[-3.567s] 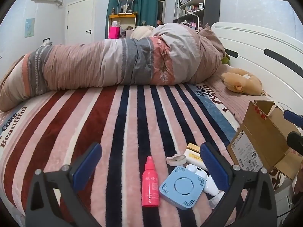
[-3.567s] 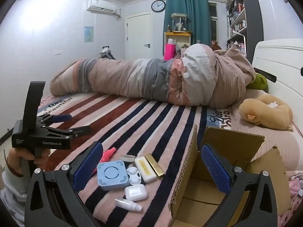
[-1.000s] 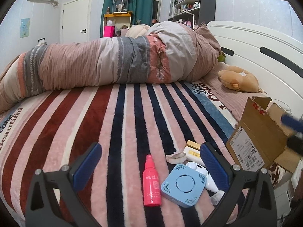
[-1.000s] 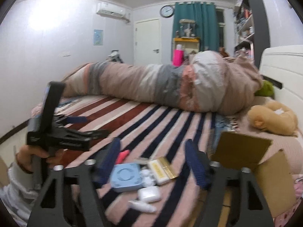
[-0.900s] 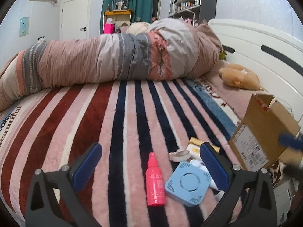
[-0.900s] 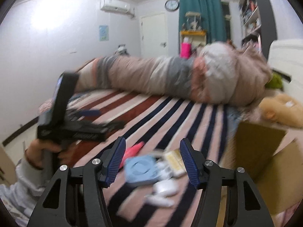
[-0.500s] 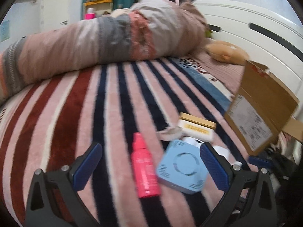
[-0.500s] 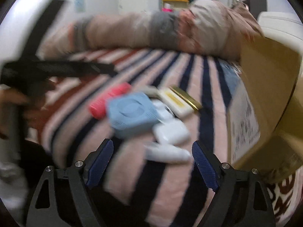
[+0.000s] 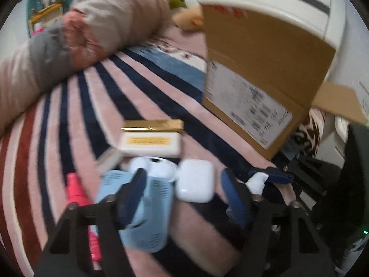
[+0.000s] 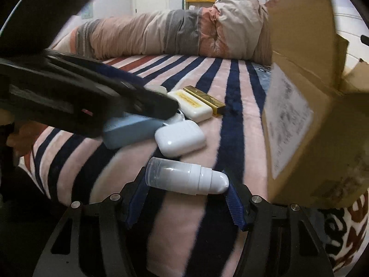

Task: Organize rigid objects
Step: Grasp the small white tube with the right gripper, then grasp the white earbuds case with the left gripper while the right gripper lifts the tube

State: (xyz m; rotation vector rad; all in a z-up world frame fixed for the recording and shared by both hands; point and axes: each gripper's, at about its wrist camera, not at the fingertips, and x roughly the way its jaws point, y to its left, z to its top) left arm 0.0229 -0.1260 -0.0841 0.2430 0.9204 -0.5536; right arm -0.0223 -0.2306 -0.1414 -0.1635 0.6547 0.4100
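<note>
Small objects lie on the striped blanket by an open cardboard box. In the right wrist view my right gripper has its pads against both ends of a small white pump bottle lying crosswise on the blanket. In the left wrist view my left gripper is open, its pads either side of a white earbud case, with a light blue square device under the left finger. The right gripper's blue tips show beyond, around the bottle.
A pink spray bottle, a cream case with a yellow label, a gold bar and an open earbud case lie close by. A rolled duvet lies across the bed. The white headboard stands behind the box.
Both grippers dropped low and moved in on the pile. The right jaws narrowed around the white pump bottle. The left jaws narrowed and came around the earbud case.
</note>
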